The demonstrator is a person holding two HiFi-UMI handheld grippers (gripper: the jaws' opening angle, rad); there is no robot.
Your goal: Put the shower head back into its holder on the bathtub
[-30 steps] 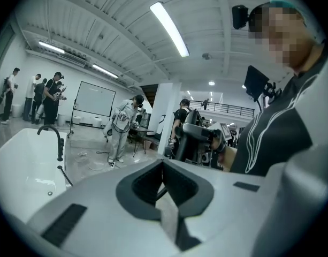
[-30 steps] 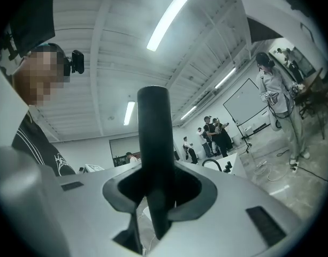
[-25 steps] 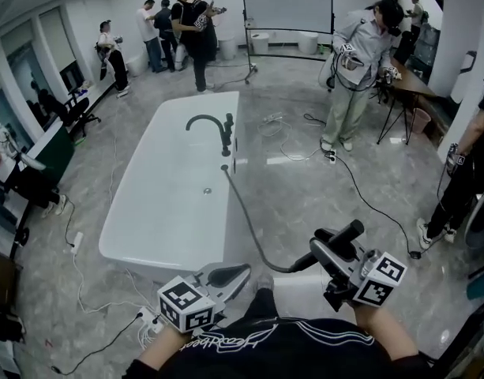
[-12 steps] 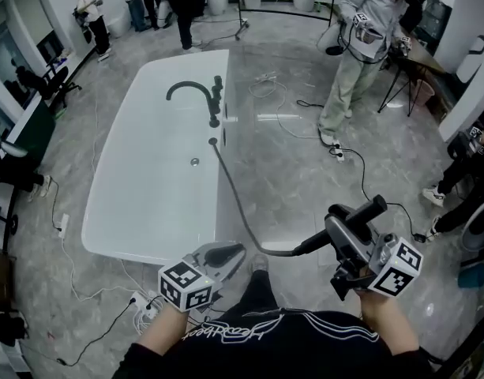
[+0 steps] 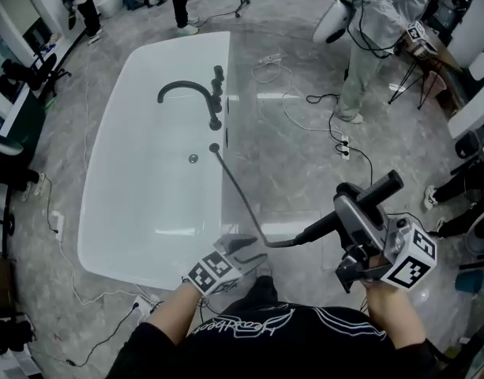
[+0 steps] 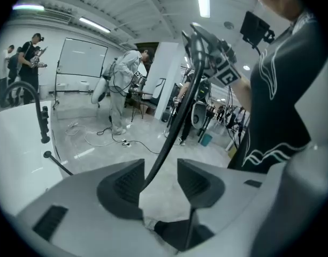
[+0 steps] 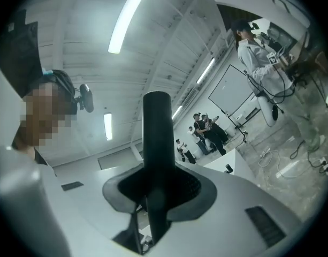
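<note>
The right gripper (image 5: pixel 356 215) is pinched on the black handle of the shower head (image 5: pixel 381 188); in the right gripper view both pads of that gripper (image 7: pixel 155 191) press against the dark stem of the shower head (image 7: pixel 156 133), which rises straight up past the fingertips. From the handle's lower end the black hose (image 5: pixel 238 192) runs away from this gripper to the left gripper (image 5: pixel 245 249) and on to the rim of the white bathtub (image 5: pixel 147 212).

The left gripper's jaws are opening and stand spread. In the left gripper view the hose (image 6: pixel 169 127) passes between them, lying close along one pad and clear of the other, so nothing is clamped by the left gripper (image 6: pixel 159 167).

Ahead of both grippers, well apart from the shower head, the black faucet (image 5: pixel 216 105) stands on the tub's rim; the holder may be part of that fitting, though it is too small to make out.
</note>
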